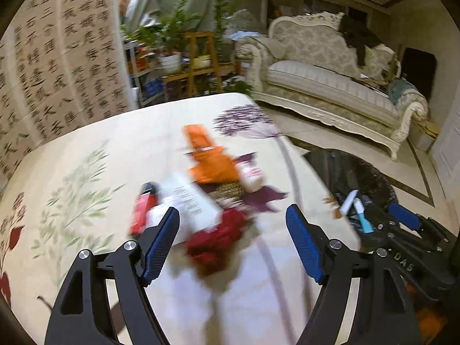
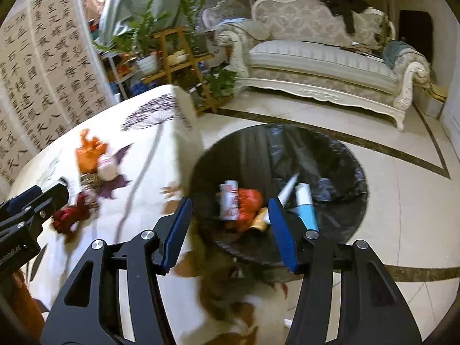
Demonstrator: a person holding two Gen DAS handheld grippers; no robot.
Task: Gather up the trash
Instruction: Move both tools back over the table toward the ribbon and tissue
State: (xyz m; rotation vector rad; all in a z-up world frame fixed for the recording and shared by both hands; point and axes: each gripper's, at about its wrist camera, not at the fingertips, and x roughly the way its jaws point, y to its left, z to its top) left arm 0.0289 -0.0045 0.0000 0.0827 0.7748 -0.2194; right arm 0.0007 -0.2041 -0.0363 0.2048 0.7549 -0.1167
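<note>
Blurred trash lies in a heap on the flower-print table cloth [image 1: 86,158]: an orange bag [image 1: 207,155], a white paper sheet [image 1: 187,201], a red pack [image 1: 143,210], a small pale jar [image 1: 253,176] and a crumpled red wrapper [image 1: 218,238]. My left gripper [image 1: 233,241] hangs open above the red wrapper, its pads touching nothing. My right gripper [image 2: 230,230] stands open over a black-lined round bin [image 2: 353,172] beside the table. Inside the bin are a red-and-white can [image 2: 230,201], an orange-red wrapper [image 2: 251,201] and a white-and-blue tube [image 2: 306,205].
A cream sofa [image 2: 316,63] stands along the far wall across a tiled floor [image 2: 402,215]. A wooden plant shelf [image 2: 172,57] and a calligraphy screen [image 2: 49,66] stand behind the table. The bin [image 1: 345,169] sits just past the table's right edge.
</note>
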